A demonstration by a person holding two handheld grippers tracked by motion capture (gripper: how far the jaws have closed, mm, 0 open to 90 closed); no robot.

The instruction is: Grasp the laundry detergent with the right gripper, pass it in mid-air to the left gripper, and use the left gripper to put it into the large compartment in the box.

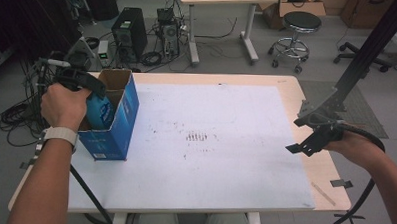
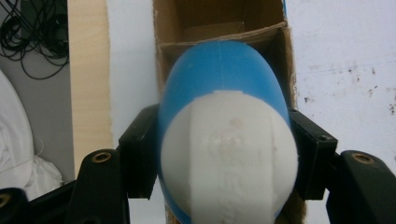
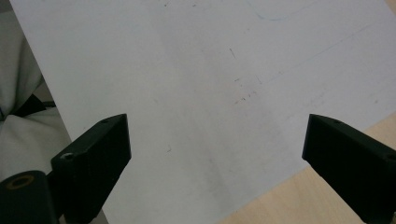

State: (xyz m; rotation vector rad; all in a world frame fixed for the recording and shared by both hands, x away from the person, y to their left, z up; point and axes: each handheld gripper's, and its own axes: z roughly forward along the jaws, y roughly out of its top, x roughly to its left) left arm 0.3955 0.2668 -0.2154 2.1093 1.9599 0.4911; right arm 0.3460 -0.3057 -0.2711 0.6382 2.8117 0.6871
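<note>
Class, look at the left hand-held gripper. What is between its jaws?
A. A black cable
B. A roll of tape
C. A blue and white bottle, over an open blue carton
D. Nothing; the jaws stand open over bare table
C: in the left gripper view the jaws of the left hand-held gripper press both sides of the bottle, with the open carton just beyond it.

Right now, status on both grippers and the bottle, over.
Left gripper shut on blue-and-white bottle, at the mouth of the open blue box. Right gripper open, empty, over white mat. Nothing blocking the box opening.
</note>
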